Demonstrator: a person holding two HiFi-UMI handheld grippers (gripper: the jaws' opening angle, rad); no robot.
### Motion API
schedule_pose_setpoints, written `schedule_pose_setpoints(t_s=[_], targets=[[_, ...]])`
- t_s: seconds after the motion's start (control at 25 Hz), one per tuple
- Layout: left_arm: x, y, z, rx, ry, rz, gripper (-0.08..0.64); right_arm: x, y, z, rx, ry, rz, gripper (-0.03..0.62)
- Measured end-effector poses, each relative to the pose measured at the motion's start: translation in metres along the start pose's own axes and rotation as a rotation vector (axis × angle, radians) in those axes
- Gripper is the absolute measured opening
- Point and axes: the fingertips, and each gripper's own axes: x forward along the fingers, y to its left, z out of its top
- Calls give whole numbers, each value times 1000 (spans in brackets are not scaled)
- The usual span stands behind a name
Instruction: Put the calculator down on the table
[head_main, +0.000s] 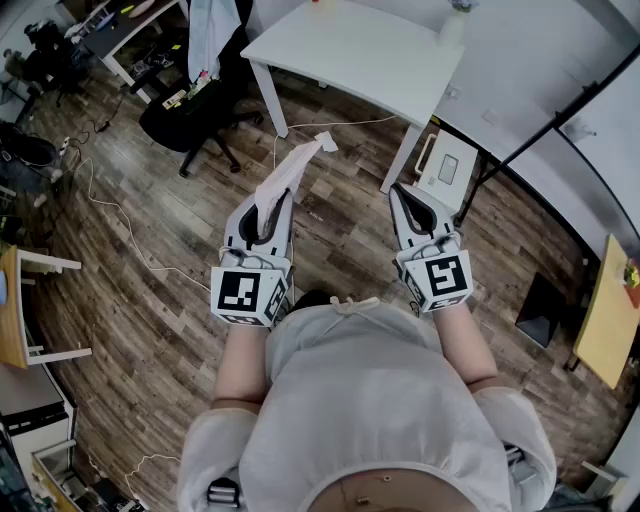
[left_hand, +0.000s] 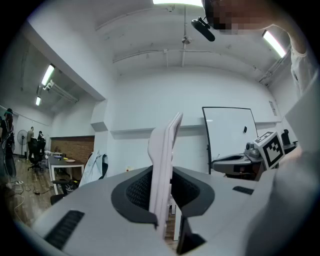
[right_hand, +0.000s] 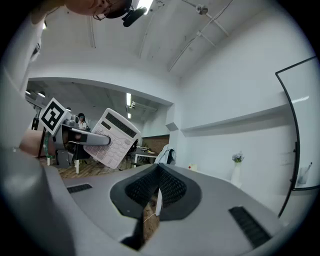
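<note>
A pale pink-white calculator (head_main: 291, 168) sticks out forward from my left gripper (head_main: 268, 207), whose jaws are shut on its near end, over the wooden floor. In the left gripper view the calculator (left_hand: 164, 165) stands edge-on between the pads (left_hand: 141, 192). In the right gripper view its key face (right_hand: 113, 137) shows at the left, tilted, in the left gripper (right_hand: 89, 138). My right gripper (head_main: 404, 196) hangs level beside it, jaws together with nothing between them. The white table (head_main: 350, 45) stands ahead, beyond both grippers.
A black office chair (head_main: 195, 112) with a white garment stands left of the table. A white boxy device (head_main: 446, 168) sits on the floor by the table leg. Cables (head_main: 95, 195) trail on the floor at left. A wooden table (head_main: 608, 320) is at the right edge.
</note>
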Motion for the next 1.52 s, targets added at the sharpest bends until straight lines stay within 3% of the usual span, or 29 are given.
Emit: schedule_pose_setpoints(t_s=[0.48, 0.64, 0.88, 1.24, 1.52], targets=[[-2, -5, -4, -26, 8, -1, 91, -9, -4, -4, 22, 7, -14, 3], [1, -5, -10, -41, 28, -9, 92, -7, -2, -11, 58, 26, 17, 6], [12, 10, -28, -60, 65, -6, 92, 11, -9, -33, 92, 72, -2, 6], [58, 110, -46, -137, 62, 23, 92, 109, -2, -40, 57, 116, 18, 6], [134, 214, -48, -157, 60, -11, 92, 231, -13, -39, 47, 140, -11, 6]])
